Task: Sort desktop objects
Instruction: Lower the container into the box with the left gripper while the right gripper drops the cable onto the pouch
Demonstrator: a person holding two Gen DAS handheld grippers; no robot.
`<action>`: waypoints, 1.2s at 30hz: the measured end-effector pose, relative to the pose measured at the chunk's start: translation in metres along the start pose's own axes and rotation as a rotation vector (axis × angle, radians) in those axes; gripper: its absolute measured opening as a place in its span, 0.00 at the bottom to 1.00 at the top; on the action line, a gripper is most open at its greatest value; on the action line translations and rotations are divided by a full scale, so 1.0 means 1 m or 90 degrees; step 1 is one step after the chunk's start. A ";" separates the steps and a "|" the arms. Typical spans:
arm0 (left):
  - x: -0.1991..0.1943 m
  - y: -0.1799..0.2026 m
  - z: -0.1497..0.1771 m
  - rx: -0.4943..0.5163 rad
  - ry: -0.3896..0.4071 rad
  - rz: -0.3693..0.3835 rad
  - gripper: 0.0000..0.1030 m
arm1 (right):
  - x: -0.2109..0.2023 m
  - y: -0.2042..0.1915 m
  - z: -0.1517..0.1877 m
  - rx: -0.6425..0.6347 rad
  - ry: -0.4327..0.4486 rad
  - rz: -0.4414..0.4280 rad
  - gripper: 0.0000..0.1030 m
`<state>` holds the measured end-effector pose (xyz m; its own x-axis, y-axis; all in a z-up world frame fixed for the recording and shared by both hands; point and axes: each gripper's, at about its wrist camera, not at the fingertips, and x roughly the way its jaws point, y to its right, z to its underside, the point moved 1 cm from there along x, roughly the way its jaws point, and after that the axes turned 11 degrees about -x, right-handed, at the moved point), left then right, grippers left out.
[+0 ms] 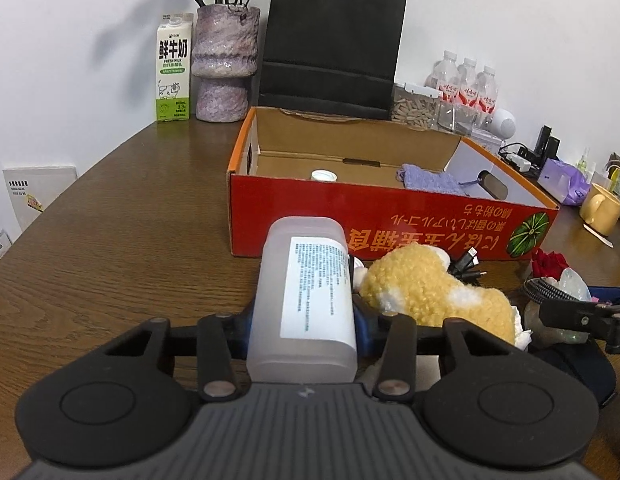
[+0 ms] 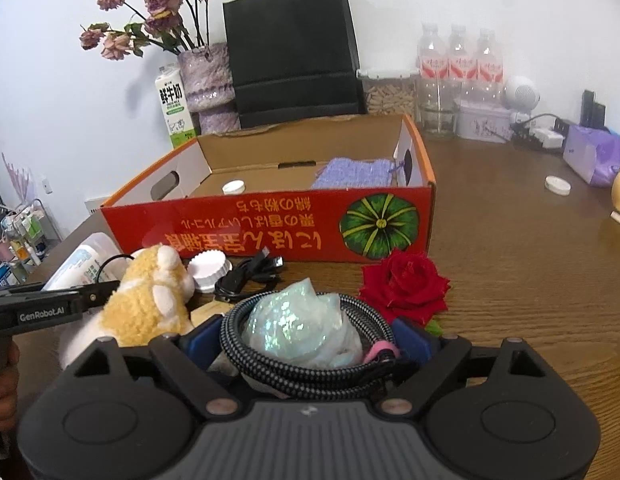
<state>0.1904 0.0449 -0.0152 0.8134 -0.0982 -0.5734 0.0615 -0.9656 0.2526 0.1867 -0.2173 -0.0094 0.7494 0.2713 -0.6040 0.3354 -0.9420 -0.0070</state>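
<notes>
My left gripper [image 1: 306, 314] is shut on a frosted white plastic bottle [image 1: 306, 280] with a printed label; the blue pads press both its sides. It lies in front of the red cardboard box [image 1: 390, 224]. My right gripper [image 2: 306, 338] is shut on a coiled braided cable [image 2: 294, 372] with an iridescent shell-like thing [image 2: 302, 324] resting inside the coil. A yellow plush toy [image 2: 150, 292] lies between the two grippers. In the box are a purple knitted cloth [image 2: 354, 174] and a white cap [image 2: 233, 187]. A red rose [image 2: 404, 284] lies right of the coil.
A ridged white cap [image 2: 208, 270] and black cables [image 2: 250, 276] lie before the box. Behind it stand a milk carton [image 1: 173, 68], vase [image 1: 224, 64], black paper bag [image 1: 330, 44] and water bottles [image 1: 466, 84]. A yellow mug [image 1: 600, 208], tissue pack [image 2: 594, 156] and white lid [image 2: 557, 185] sit right.
</notes>
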 end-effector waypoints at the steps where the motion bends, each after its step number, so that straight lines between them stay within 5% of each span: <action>1: -0.001 0.000 0.000 0.000 0.003 0.001 0.43 | -0.002 0.000 -0.001 -0.001 0.004 0.002 0.86; 13: -0.026 0.005 -0.017 -0.005 0.066 0.016 0.43 | -0.025 -0.006 -0.017 -0.021 0.067 0.019 0.86; 22: -0.031 0.018 -0.057 0.007 0.129 0.029 0.43 | -0.030 -0.012 -0.061 -0.041 0.137 0.035 0.86; 36: 0.047 0.042 -0.114 -0.019 0.125 0.023 0.43 | 0.044 0.001 -0.131 -0.043 0.177 0.080 0.86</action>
<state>0.2970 0.0271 0.0579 0.9127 -0.0816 -0.4005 0.0441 -0.9545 0.2950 0.2947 -0.1808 0.0681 0.9114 0.2060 -0.3562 0.2608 -0.9588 0.1128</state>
